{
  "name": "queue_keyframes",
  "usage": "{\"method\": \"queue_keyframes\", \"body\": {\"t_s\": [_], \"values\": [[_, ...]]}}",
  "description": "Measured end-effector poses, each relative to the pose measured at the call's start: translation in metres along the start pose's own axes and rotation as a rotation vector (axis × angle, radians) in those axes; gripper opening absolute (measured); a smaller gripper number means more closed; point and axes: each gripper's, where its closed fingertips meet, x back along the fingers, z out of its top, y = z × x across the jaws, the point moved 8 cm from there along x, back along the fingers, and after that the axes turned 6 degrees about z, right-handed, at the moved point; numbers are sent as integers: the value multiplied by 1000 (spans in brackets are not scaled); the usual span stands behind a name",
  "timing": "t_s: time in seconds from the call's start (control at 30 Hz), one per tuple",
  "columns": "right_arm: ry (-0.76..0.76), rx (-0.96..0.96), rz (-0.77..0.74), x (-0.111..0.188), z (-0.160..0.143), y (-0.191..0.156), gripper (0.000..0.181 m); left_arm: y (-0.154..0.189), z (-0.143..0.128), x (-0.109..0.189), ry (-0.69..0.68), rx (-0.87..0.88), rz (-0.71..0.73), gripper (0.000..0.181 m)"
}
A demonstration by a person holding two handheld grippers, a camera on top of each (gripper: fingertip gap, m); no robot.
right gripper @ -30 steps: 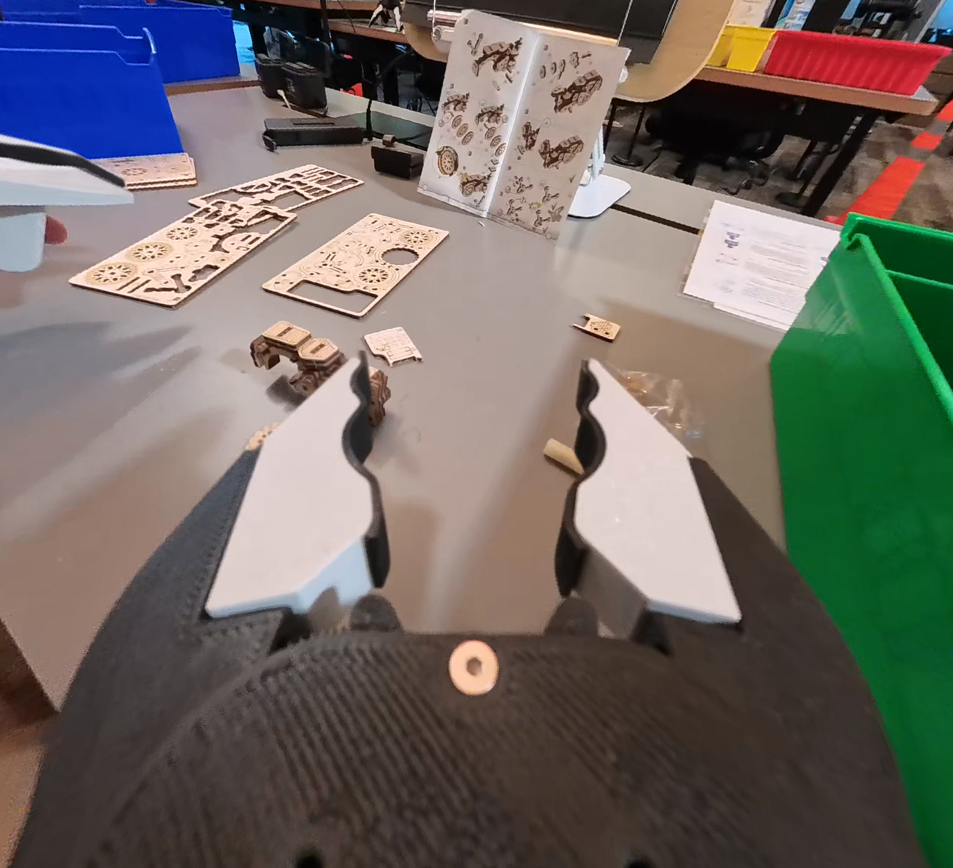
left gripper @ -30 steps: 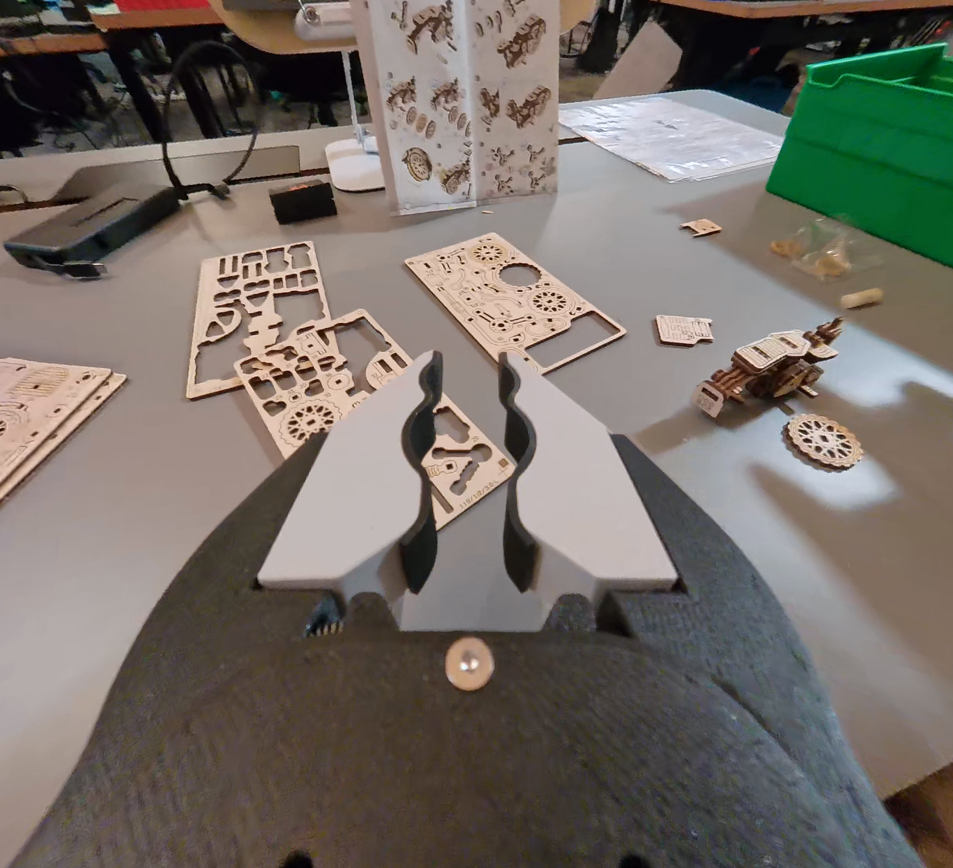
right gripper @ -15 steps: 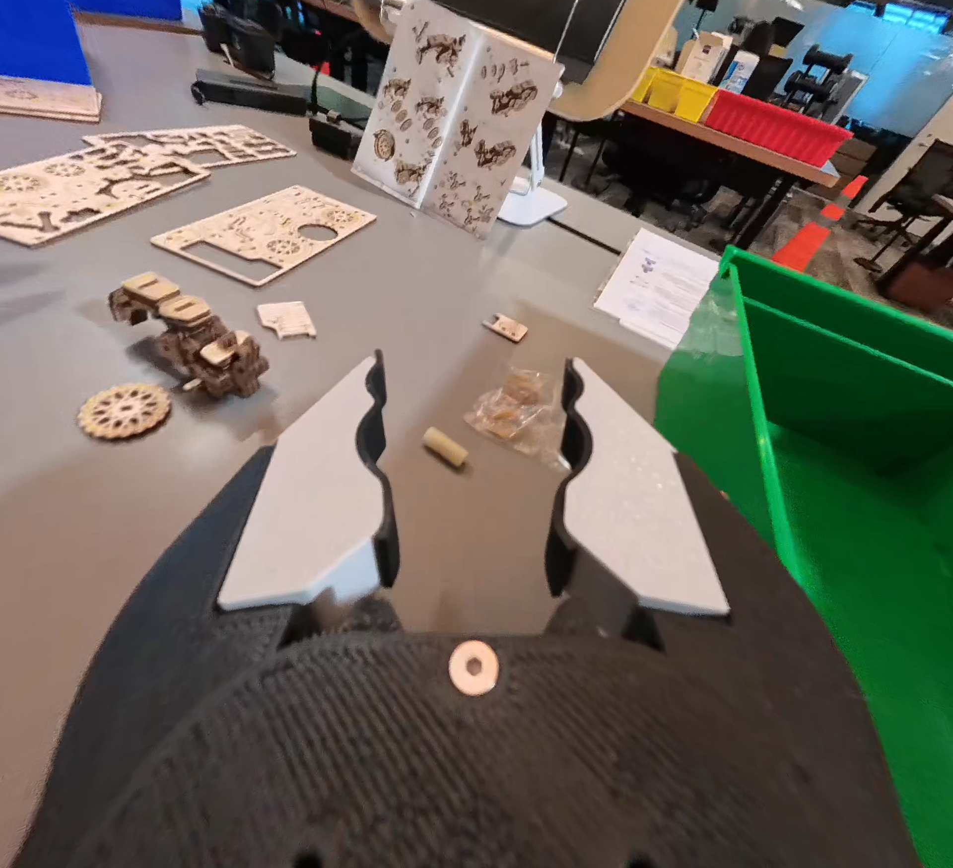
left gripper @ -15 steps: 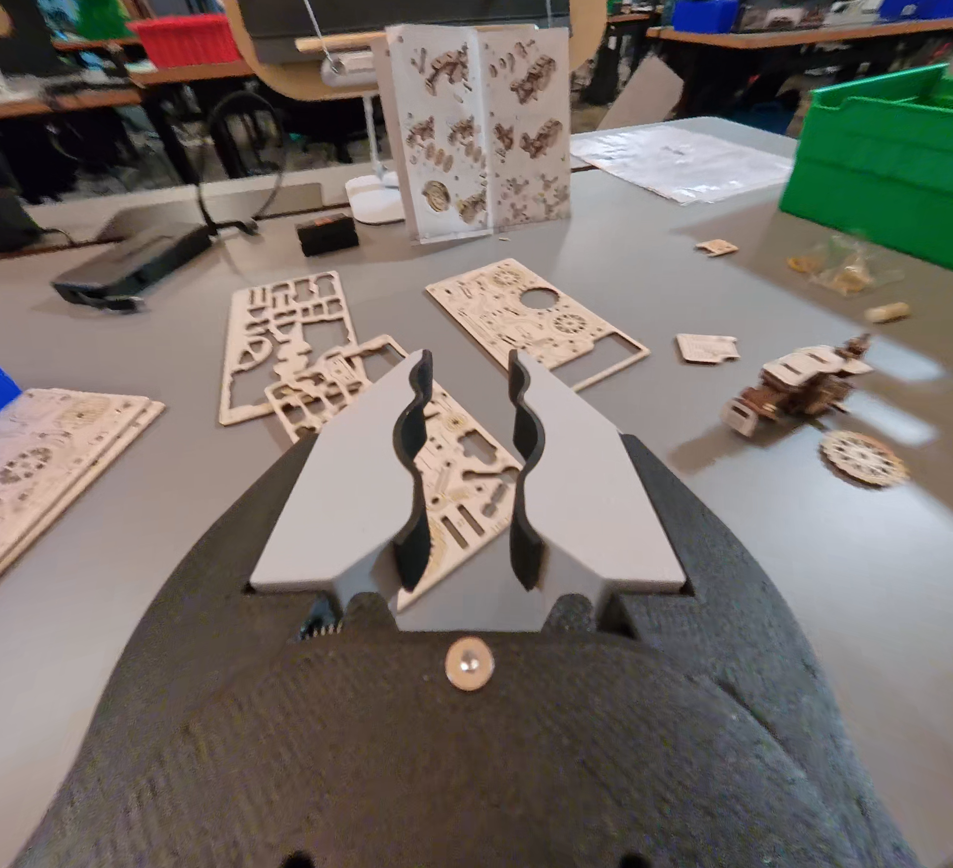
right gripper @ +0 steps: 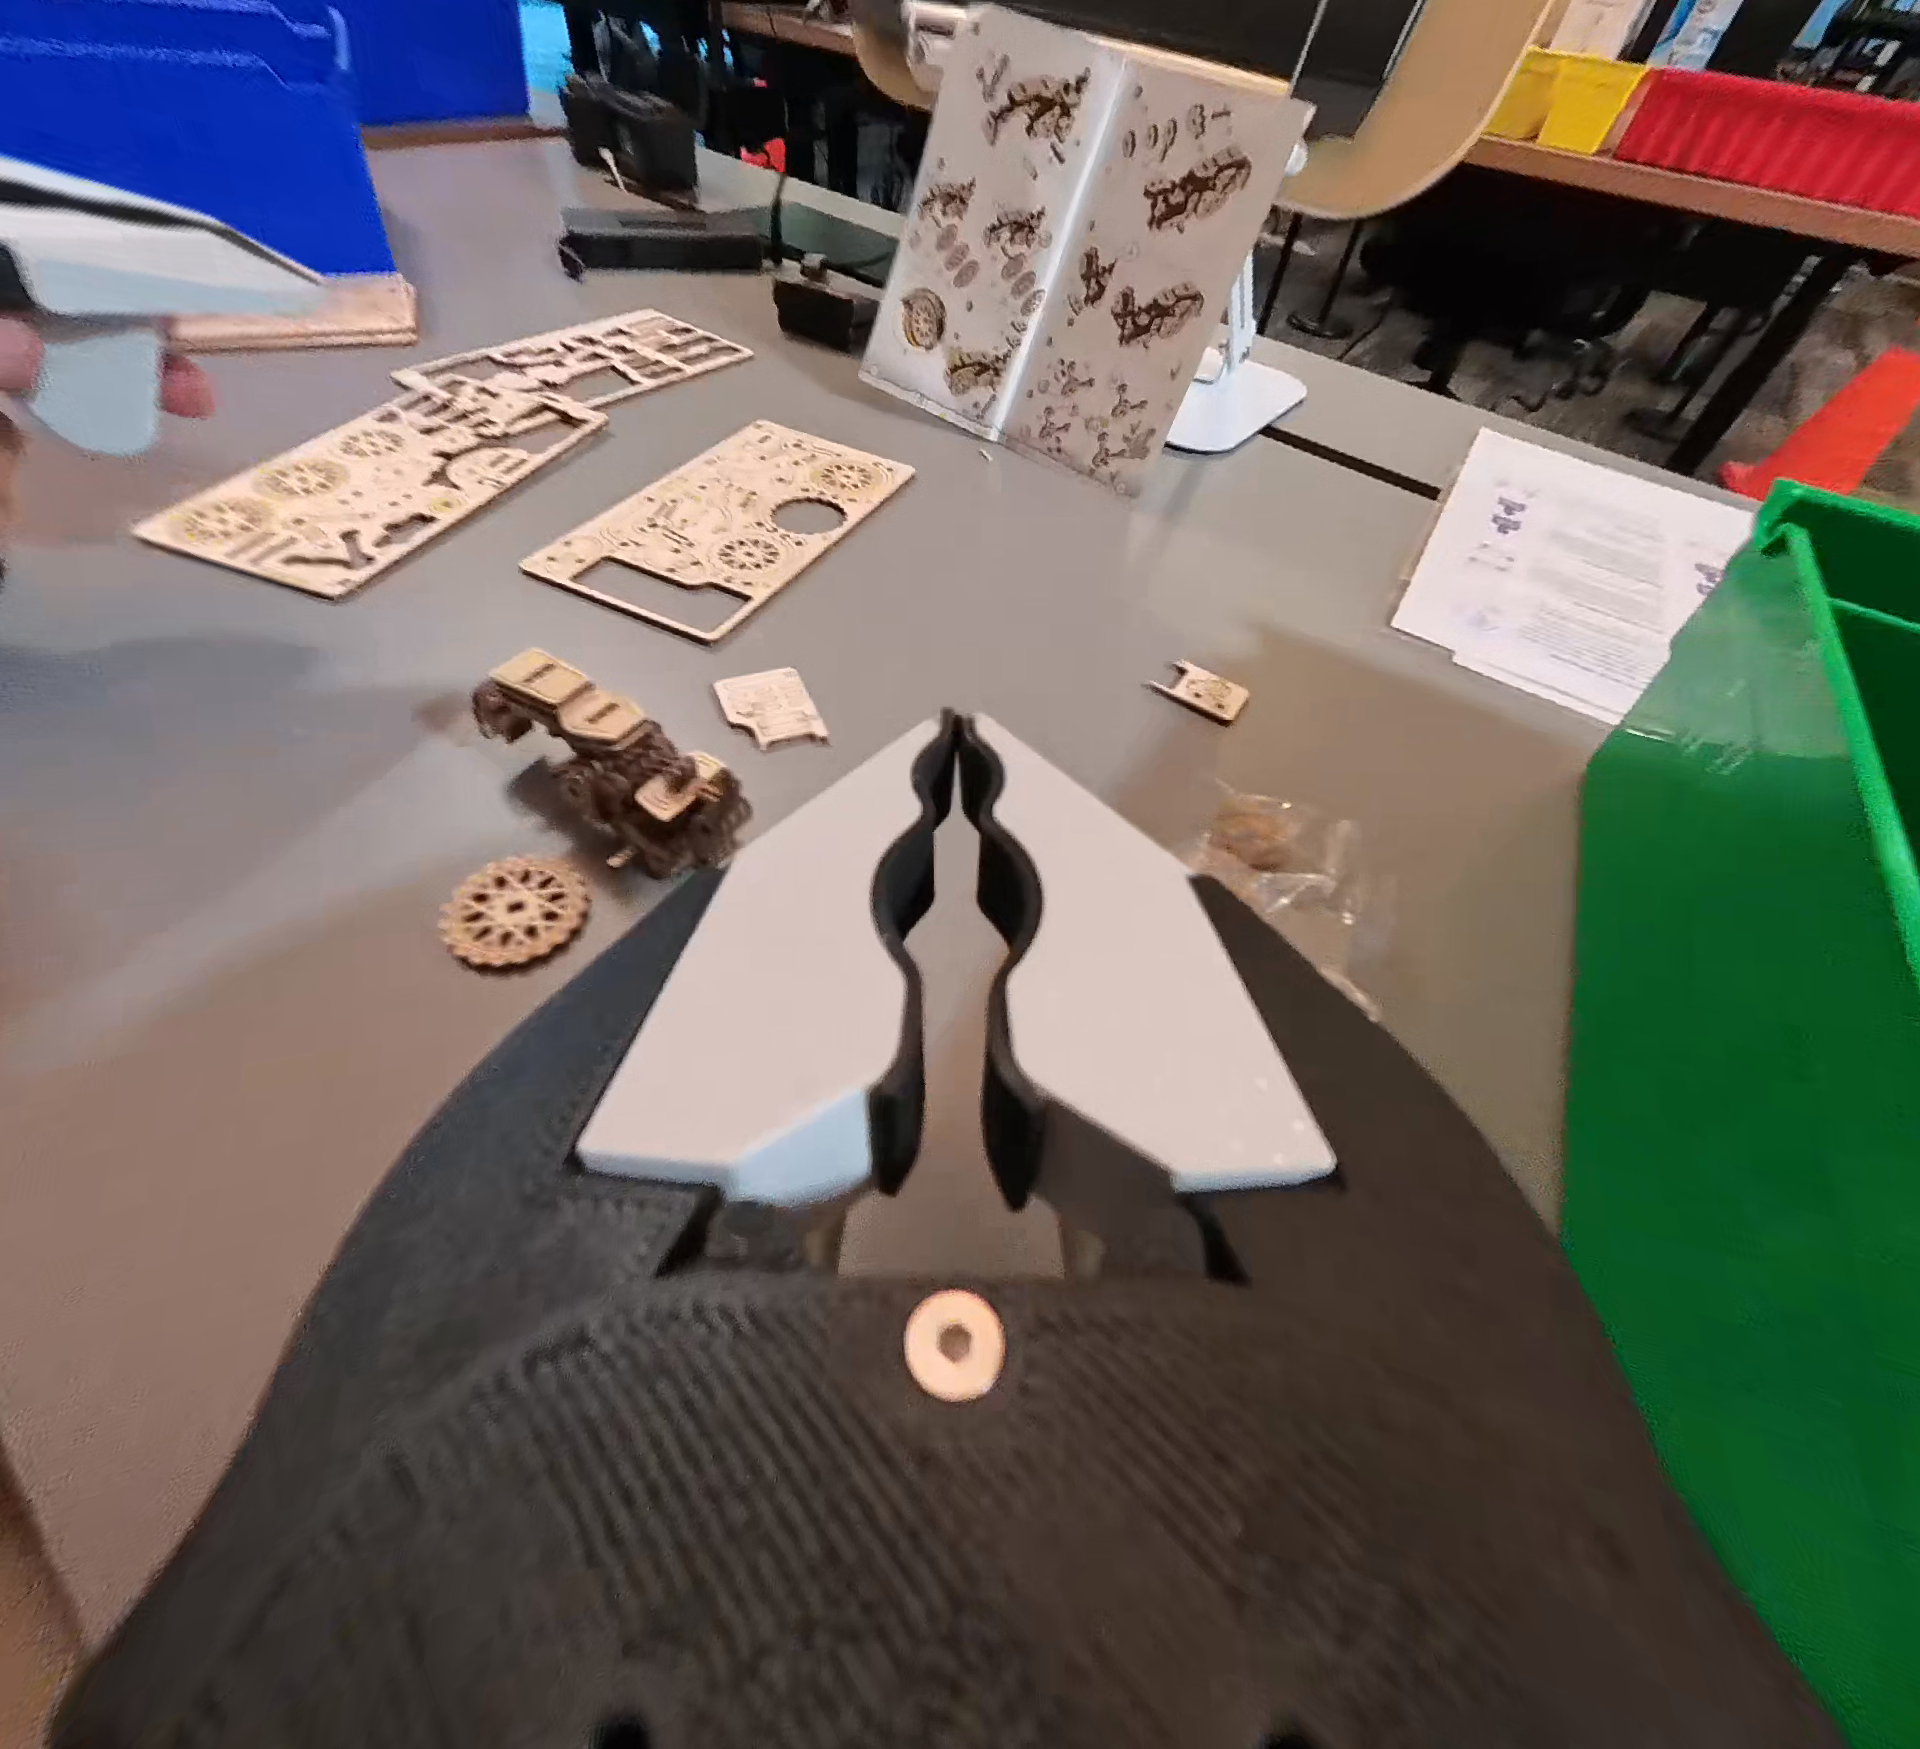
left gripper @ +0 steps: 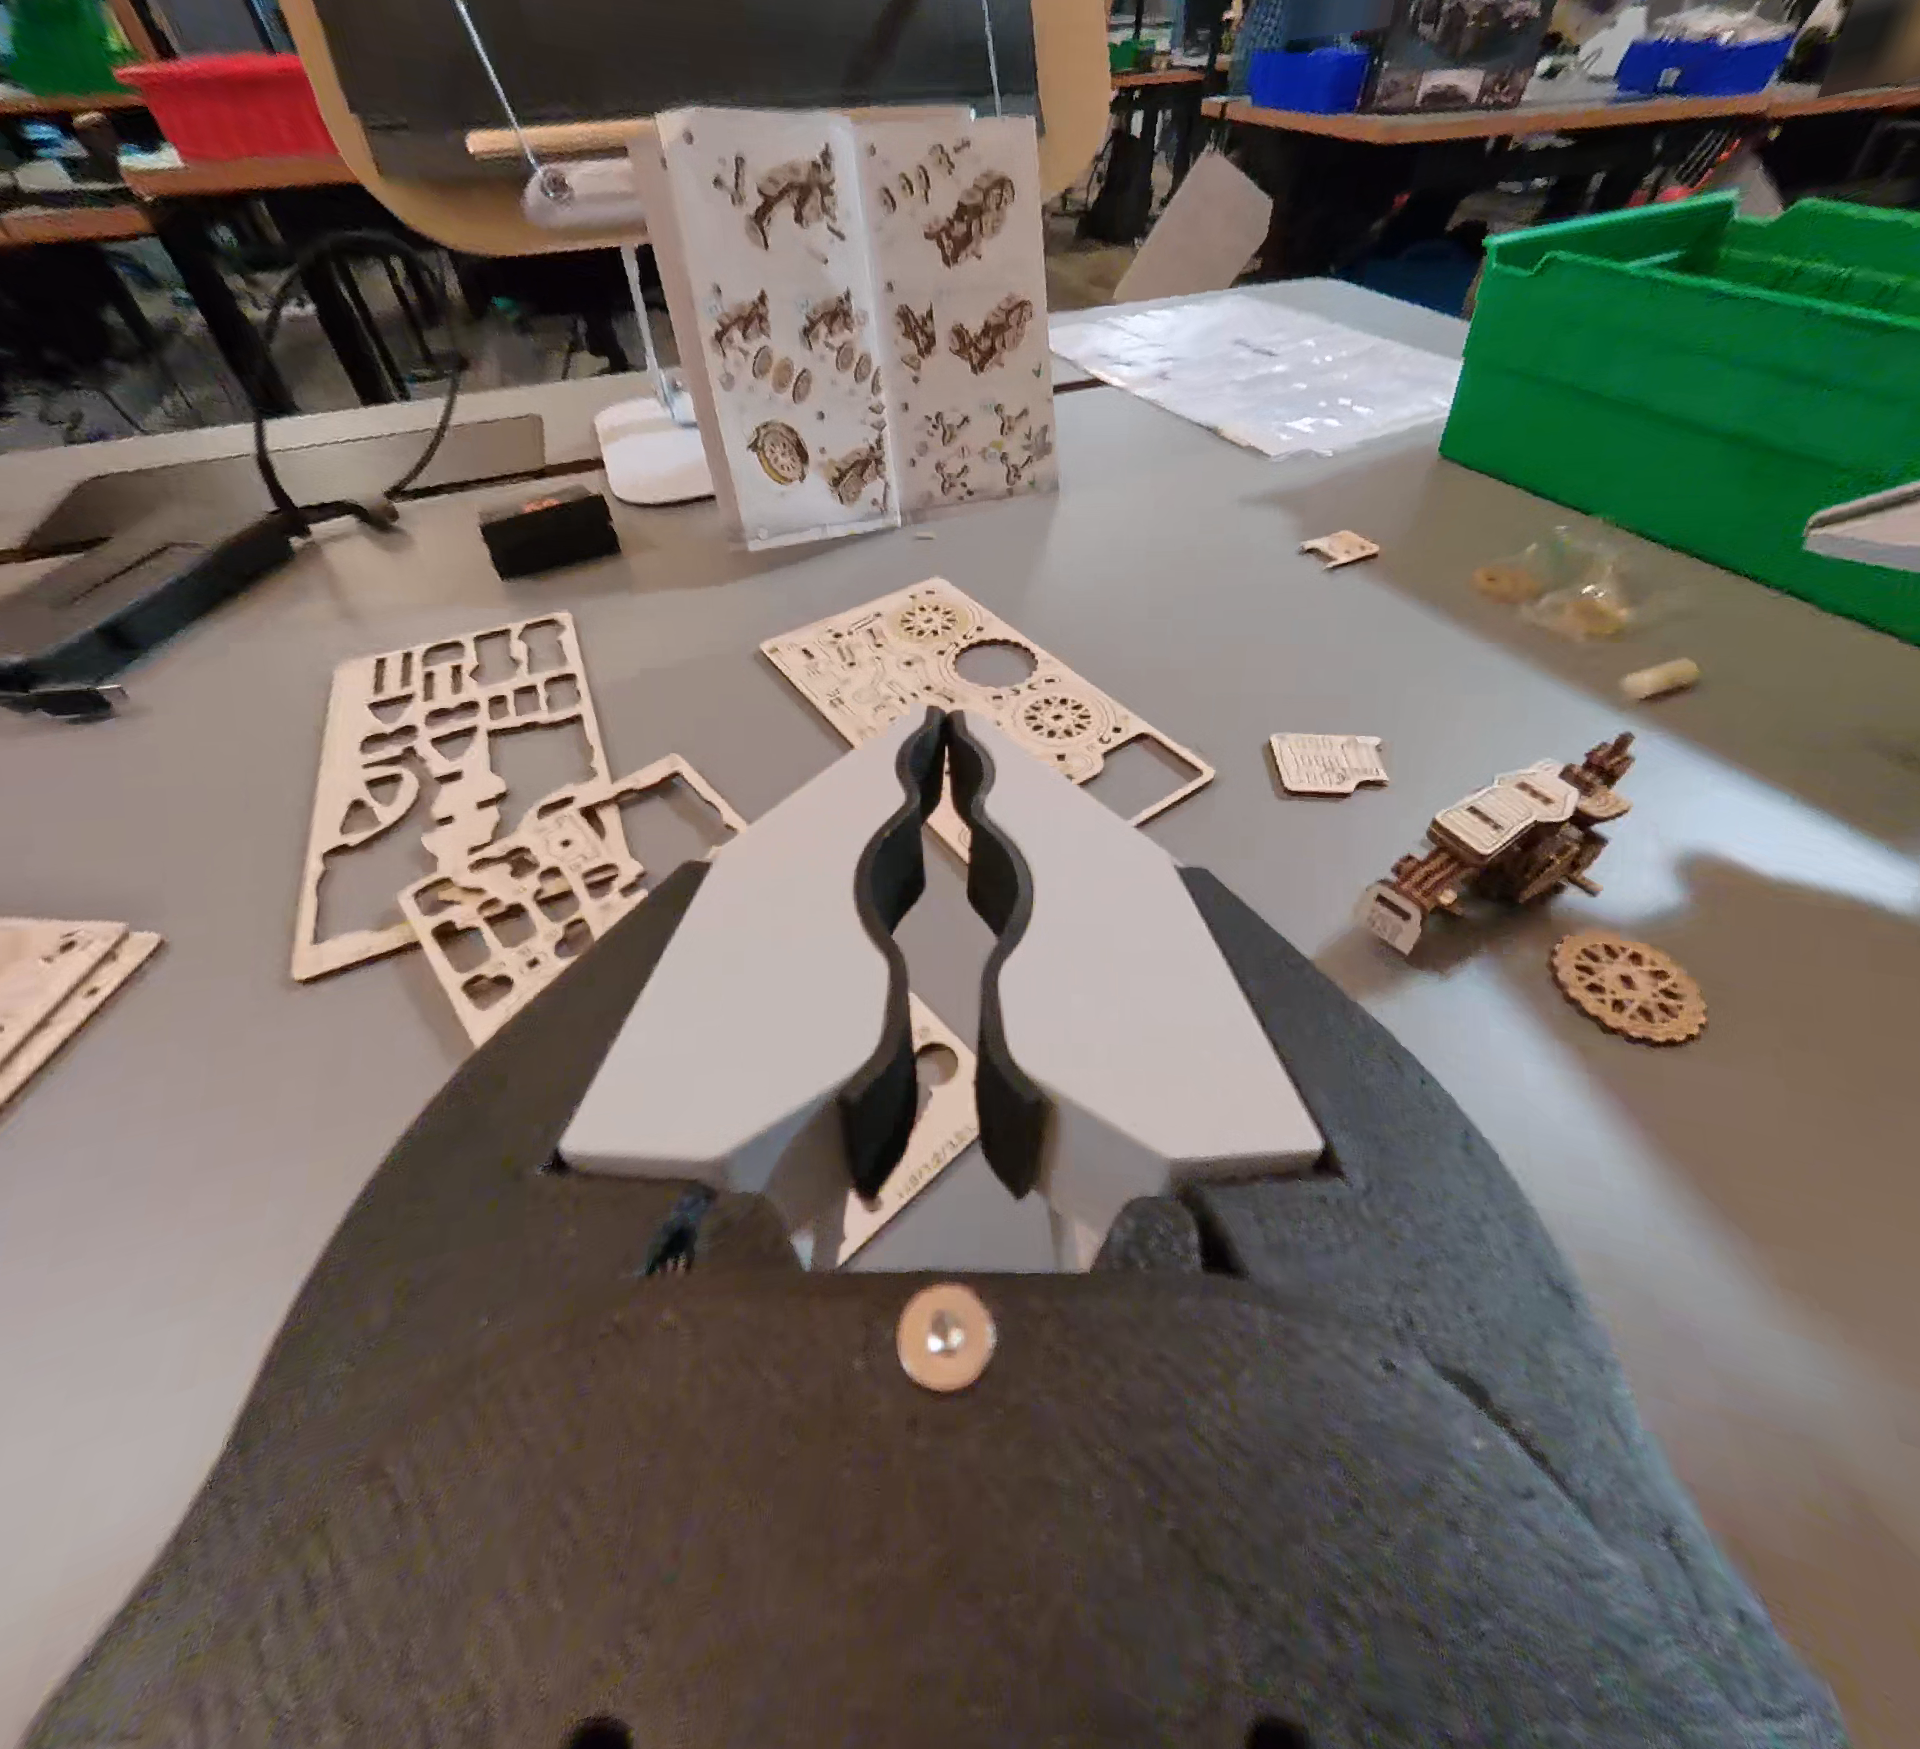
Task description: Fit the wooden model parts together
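Note:
My left gripper [left gripper: 943,723] is shut with nothing between its pads, above the grey table [left gripper: 1143,577] near a wooden parts sheet [left gripper: 987,691]. My right gripper [right gripper: 954,725] is shut with nothing between its pads. A half-built wooden model [right gripper: 613,764] lies on the table left of the right gripper; it also shows in the left wrist view [left gripper: 1496,842]. A loose wooden gear wheel [right gripper: 514,912] lies in front of it, also in the left wrist view [left gripper: 1626,984]. A small flat wooden piece [right gripper: 771,707] lies beside the model. The left gripper shows at the left edge of the right wrist view [right gripper: 135,265].
A green bin [right gripper: 1766,1076] stands close on the right. More punched wooden sheets [left gripper: 457,795] lie at the left. An upright instruction sheet [left gripper: 862,317] stands at the back. A clear bag of small parts [right gripper: 1288,852], a small wooden peg [left gripper: 1659,679] and another small piece [right gripper: 1200,689] lie near the bin. Across from one pair of fingers to the other is roughly 25 cm. The small flat wooden piece [right gripper: 771,707] sits 12 cm or so from the ends of my right fingers. Seen from the left wrist view [left gripper: 1339,758] as well. The loose wooden gear wheel [right gripper: 514,912] lies some 12 cm from my right tips, 20 cm from my left tips. The left camera catches it too, in the left wrist view [left gripper: 1638,980].
Both grippers closed on air, the right from wide open. The right view swung back left toward the model; the left gripper shifted slightly.

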Motion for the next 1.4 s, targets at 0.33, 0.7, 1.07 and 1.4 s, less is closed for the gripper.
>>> {"method": "queue_keyframes", "body": {"t_s": [0.33,0.7,1.07,1.4], "values": [[137,-87,118,-16,5,9,3,-10,-6,-20,-16,341,-228,1],[149,-88,198,-38,28,21,13,-3,15,-79,7,341,-335,0],[87,28,178,-48,19,1,10,-4,8,-81,-39,486,-403,0],[92,-108,200,-50,14,11,15,6,5,-81,-80,359,-383,4]]}}
